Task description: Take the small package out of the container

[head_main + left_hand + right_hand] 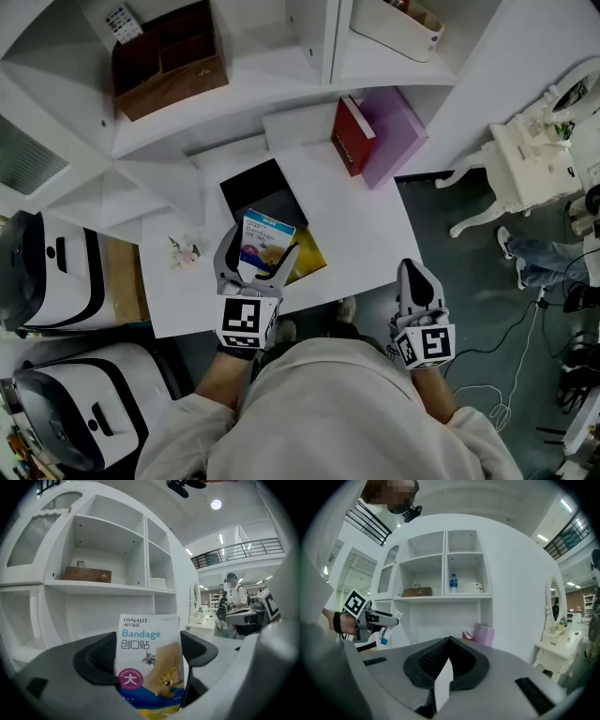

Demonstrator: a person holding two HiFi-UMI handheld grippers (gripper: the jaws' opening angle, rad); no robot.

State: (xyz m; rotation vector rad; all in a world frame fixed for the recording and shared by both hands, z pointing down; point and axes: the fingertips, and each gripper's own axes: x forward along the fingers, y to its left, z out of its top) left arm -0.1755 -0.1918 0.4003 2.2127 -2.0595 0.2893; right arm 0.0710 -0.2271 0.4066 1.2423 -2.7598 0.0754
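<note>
A small bandage package (265, 242), white and blue with a cartoon print, stands upright between the jaws of my left gripper (255, 261), which is shut on it above the white table's front edge. The left gripper view shows the package (150, 667) filling the gap between both black pads. Just behind lies a flat black container (263, 190), and a yellow item (310, 257) sits under the package's right side. My right gripper (418, 281) hangs to the right of the table (361, 220), over the floor; its jaws are closed, with a thin white sliver (443, 686) at their seam.
A red book (353, 137) and a purple box (395, 131) lean at the table's back right. On the shelf above stands a brown wooden box (169, 58). A small flower piece (185, 252) lies front left. White-black machines (47, 272) stand left, a white dressing table (530, 159) right.
</note>
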